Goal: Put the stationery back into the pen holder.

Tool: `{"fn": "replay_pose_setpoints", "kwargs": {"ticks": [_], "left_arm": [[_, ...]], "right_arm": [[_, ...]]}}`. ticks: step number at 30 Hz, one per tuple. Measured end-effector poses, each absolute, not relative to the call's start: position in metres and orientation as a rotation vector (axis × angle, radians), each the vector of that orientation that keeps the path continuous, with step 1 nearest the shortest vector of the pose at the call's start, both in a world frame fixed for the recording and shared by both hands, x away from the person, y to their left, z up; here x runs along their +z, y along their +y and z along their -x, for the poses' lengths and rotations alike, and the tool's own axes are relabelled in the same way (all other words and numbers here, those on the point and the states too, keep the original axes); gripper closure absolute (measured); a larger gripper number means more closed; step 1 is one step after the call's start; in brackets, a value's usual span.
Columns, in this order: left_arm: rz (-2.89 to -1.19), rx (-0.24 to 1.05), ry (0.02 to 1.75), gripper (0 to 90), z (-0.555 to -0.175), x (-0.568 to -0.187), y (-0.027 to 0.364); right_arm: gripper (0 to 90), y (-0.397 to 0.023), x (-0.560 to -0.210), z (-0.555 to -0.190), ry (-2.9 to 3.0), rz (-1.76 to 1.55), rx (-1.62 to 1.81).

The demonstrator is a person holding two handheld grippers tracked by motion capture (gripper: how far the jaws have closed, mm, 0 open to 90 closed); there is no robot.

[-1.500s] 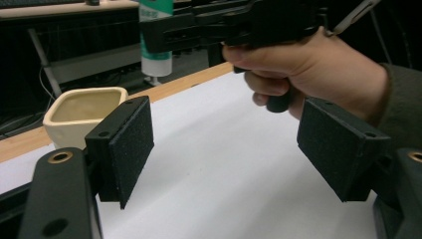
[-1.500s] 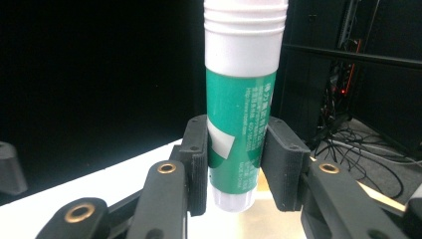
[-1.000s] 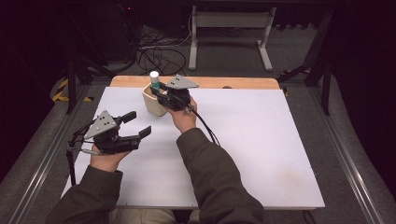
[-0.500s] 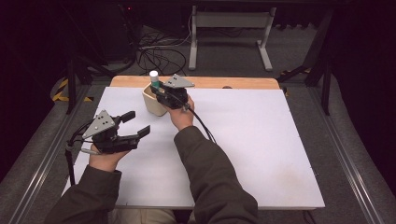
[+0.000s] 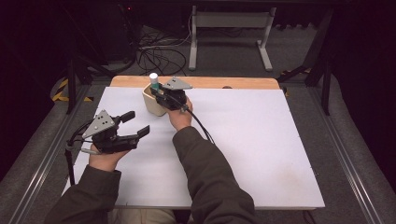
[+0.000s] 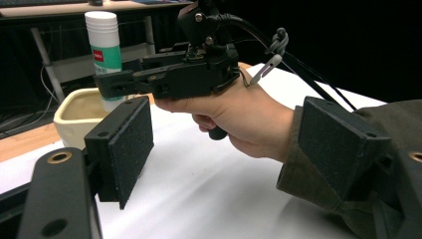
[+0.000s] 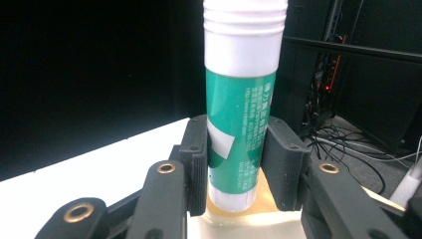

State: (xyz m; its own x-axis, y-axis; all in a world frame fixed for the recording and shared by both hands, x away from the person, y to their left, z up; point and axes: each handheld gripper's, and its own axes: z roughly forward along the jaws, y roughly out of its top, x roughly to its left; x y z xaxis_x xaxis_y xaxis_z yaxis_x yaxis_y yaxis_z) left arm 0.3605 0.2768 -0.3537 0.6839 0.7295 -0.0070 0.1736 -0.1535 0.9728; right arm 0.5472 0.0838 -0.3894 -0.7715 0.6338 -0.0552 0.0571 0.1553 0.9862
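Black jaws of the right gripper [image 7: 233, 164] squeeze a green and white glue stick [image 7: 238, 104] from both sides. The stick stands straight up, its long way pointing to the ceiling, with its bottom inside a cream pot [image 5: 153, 99]. It may rest on the pot's floor, but that part is hidden. The left gripper [image 5: 133, 125] hangs wide apart and empty, well off to the side, so the right hand [image 5: 180, 116] is nearer.

White table [image 5: 261, 154], wooden far edge; cream pot [image 5: 152, 101] near far-left corner.
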Motion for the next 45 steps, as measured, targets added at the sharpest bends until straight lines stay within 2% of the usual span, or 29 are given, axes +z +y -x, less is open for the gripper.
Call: {"fn": "replay_pose_setpoints", "kwargs": {"ticks": [45], "left_arm": [[-1.705,0.549,0.735,22.5,-0.364,-0.358,0.274]], "right_arm": [[64.7,0.086,-0.399,-0.551,2.044,-0.694,1.602]]}}
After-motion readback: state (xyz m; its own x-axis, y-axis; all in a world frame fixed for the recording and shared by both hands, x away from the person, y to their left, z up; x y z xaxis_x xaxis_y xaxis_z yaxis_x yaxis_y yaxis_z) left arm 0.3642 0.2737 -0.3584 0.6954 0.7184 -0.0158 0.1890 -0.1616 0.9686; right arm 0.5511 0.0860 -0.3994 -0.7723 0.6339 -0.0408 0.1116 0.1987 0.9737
